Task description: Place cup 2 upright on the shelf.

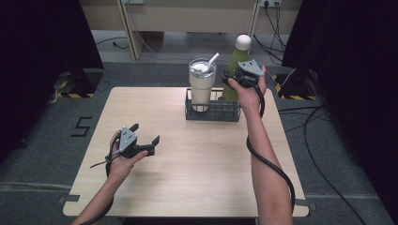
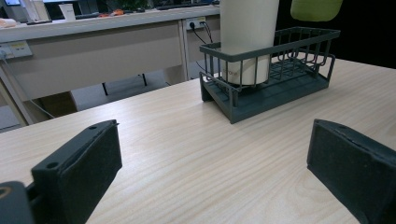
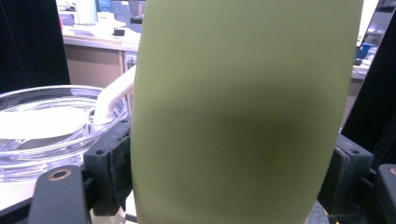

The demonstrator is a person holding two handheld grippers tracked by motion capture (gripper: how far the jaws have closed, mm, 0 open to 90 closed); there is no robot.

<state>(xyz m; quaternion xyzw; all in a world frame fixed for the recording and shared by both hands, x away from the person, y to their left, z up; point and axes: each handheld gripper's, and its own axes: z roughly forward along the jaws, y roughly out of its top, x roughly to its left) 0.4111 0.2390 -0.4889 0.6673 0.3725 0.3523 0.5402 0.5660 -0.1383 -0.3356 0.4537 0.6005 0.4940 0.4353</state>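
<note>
A green bottle (image 1: 233,62) with a white cap stands upright at the right end of a dark wire basket (image 1: 211,114), its base raised above the basket floor (image 2: 316,8). My right gripper (image 1: 233,78) is shut on its body; both pads press the green wall (image 3: 243,116). A cream tumbler (image 1: 202,86) with a clear lid (image 3: 46,121) and a white straw stands in the basket's left half (image 2: 247,37). My left gripper (image 1: 146,133) is held open just above the table at the front left, jaws wide apart (image 2: 215,158), pointing toward the basket (image 2: 280,88).
The light wooden table (image 1: 197,168) has bare surface in front of the basket. Black curtains flank both sides. Cables lie on the floor to the right, and a desk with wall sockets stands behind the table.
</note>
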